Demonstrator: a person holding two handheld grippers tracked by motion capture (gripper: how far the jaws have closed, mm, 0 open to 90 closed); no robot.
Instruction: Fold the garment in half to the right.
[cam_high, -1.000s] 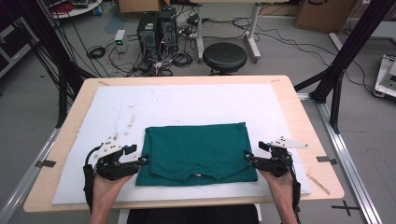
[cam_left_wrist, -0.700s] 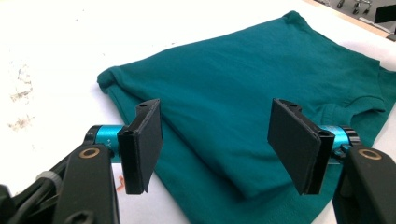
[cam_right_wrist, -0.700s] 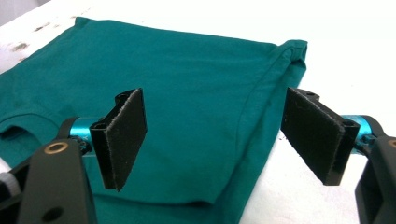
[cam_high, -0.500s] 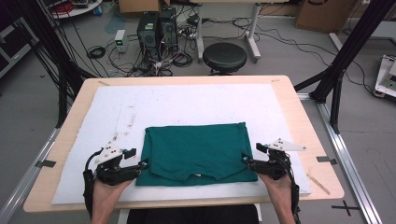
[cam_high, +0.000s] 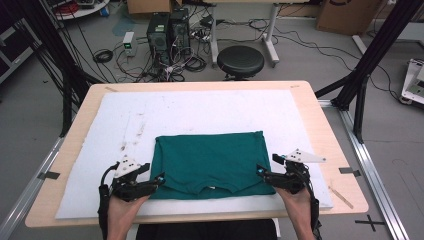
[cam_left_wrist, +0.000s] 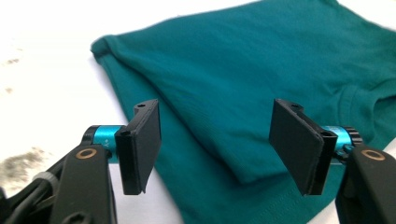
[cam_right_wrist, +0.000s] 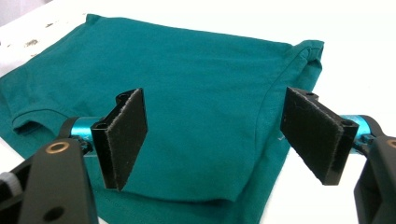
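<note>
A folded T-shirt (cam_high: 210, 161) lies on a mat (cam_high: 200, 112) that covers most of the table (cam_high: 320, 115), in the lower middle of the frame. The left tongs (cam_high: 159, 181) sit at the shirt's lower left corner, the right tongs (cam_high: 261, 172) at its lower right corner. Behind the table, at the top of the frame, a stool (cam_high: 240, 60) stands on the floor, with computer boxes (cam_high: 167, 31) to its left.

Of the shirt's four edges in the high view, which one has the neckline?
The near edge of the green shirt, closest to the person, between the left gripper and right gripper. The collar curve dips there; the other three edges run straight.
</note>
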